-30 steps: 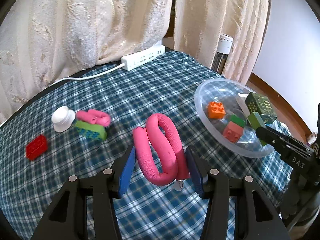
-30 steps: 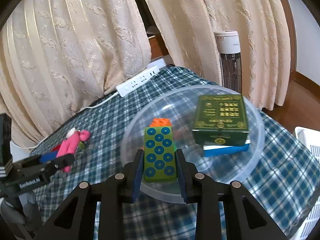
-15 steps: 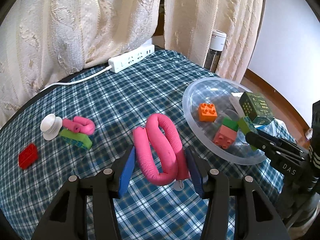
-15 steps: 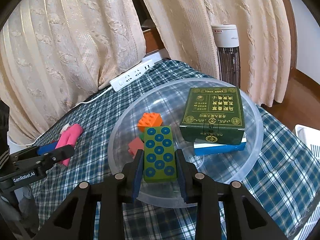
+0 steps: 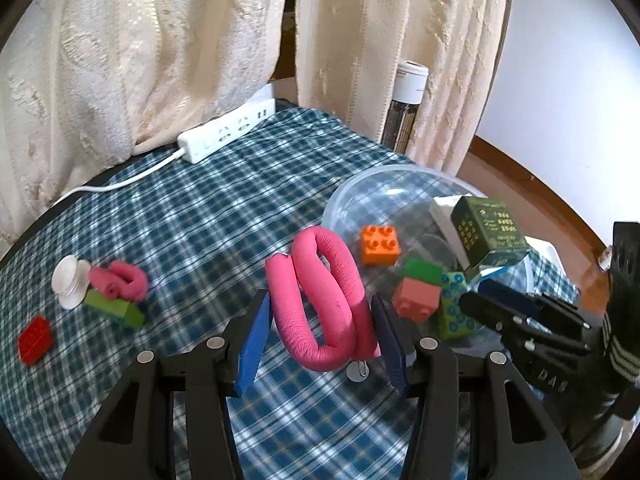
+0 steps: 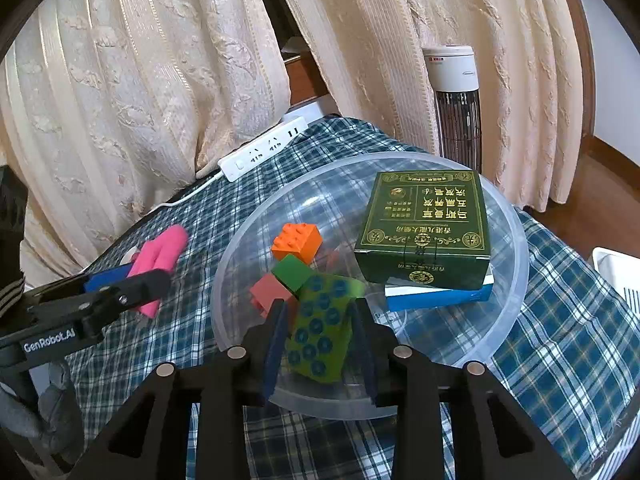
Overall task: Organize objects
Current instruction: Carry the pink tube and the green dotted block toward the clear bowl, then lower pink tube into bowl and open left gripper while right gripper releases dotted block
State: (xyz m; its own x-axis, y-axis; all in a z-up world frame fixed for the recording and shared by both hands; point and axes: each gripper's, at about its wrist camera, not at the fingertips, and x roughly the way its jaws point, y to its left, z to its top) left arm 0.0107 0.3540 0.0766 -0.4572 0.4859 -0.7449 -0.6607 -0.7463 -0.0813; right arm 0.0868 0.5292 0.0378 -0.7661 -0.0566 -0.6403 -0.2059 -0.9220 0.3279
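A: What is the left gripper [image 5: 320,334] doing?

B: Its blue fingers [image 5: 253,334] pinch a folded pink foam roller [image 5: 320,304], held above the checked cloth of the worktop [image 5: 200,216], just beside the near-left rim of the clear bowl [image 6: 516,240].

A: And the right gripper [image 6: 320,340]?

B: It sits over the near rim of the bowl. A green block with blue dots [image 6: 322,328] lies tilted between its fingers [image 6: 276,336]; they stand spread, with a gap showing on each side, so the block looks loose inside the bowl.

A: What else is in the bowl?

B: An orange brick [image 6: 297,240] toward the left side, a small green cube [image 6: 292,272] touching a salmon brick [image 6: 266,292] just in front of it, and on the right a dark green box with gold print [image 6: 428,224] resting on a blue and white box [image 6: 436,296].

A: Anything out on the worktop?

B: Toward the left edge, a second pink roller [image 5: 120,280] curls on top of a green brick [image 5: 114,308], with a white suction cup [image 5: 68,282] touching them. A red brick [image 5: 35,339] lies near the left edge, apart from that group. A white power strip [image 5: 226,136] sits at the far edge against the cream curtain [image 5: 140,52], its cord trailing left. Behind the far right corner stands a tower fan [image 6: 456,104]
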